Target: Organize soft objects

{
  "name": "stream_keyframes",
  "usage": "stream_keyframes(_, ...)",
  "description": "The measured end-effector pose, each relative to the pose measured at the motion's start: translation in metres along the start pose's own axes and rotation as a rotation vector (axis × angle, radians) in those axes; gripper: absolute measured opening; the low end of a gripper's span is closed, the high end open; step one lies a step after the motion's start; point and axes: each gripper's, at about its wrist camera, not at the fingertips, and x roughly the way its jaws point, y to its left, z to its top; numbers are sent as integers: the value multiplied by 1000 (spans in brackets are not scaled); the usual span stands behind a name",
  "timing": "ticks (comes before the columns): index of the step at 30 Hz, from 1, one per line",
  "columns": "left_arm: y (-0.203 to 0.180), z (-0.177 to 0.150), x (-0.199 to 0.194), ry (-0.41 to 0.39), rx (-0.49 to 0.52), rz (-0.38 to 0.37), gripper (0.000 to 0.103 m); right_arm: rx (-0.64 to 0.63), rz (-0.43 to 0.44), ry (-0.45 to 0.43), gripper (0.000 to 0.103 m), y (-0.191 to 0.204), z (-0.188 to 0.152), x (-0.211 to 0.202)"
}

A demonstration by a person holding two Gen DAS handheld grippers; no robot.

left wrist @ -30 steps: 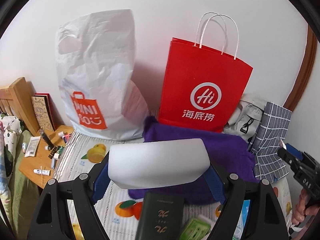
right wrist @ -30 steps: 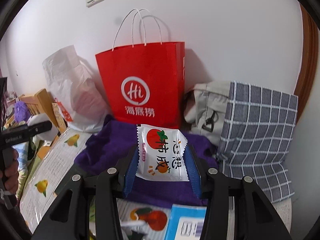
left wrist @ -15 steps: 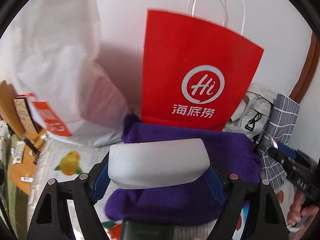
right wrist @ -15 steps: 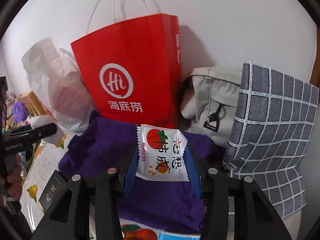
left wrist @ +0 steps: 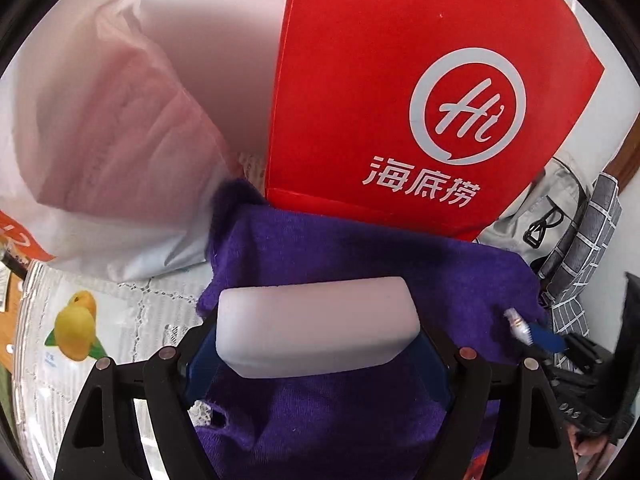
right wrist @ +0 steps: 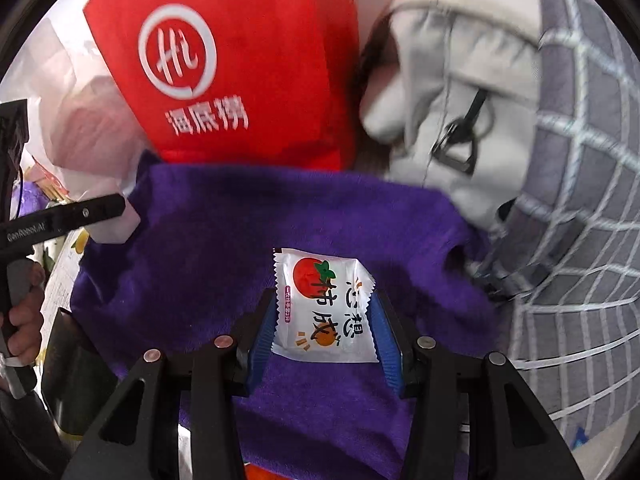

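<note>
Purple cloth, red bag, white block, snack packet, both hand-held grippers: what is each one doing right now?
Purple cloth: spread out, rumpled, lying in front of the bags.
Red paper bag: standing upright behind the cloth.
White foam block: clamped in the left hand-held gripper, above the cloth.
Snack packet: sealed, pinched in the right hand-held gripper.
White plastic bag: crumpled, something pink inside.
Checked bag: leaning at the right.

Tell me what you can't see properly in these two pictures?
- Red paper bag: top and handles cut off by the edge in both wrist views.
- White plastic bag: something pink shows through, too hazy to name; left wrist view.
- Purple cloth: the white block in the left tool and the snack packet in the right tool hide its middle.
- Grey bag: motion-blurred, right wrist view.
</note>
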Motion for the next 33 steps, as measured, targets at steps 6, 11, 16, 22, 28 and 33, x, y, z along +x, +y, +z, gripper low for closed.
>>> stream_keyframes(6,3,-3,8,10,-19,-59,82,28,-29,9,47,-7,-2,5)
stream_keyframes(11,5,-4,19,43,-32,-64,82,33,-47,10,50,-9,-3,5)
stream_keyframes(16,-2,-3,16,42,-35,-64,87,18,-39,-28,80,-3,0,0)
stream_keyframes(22,-8,-3,5,17,-33,-52,91,27,-40,-94,91,1,6,-14)
stream_keyframes(28,-9,0,-14,-31,-38,-29,91,82,-30,-147,91,0,4,-35)
stream_keyframes(33,-14,-3,-36,-89,-1,-50,91,44,-80,-219,91,17,-5,-68)
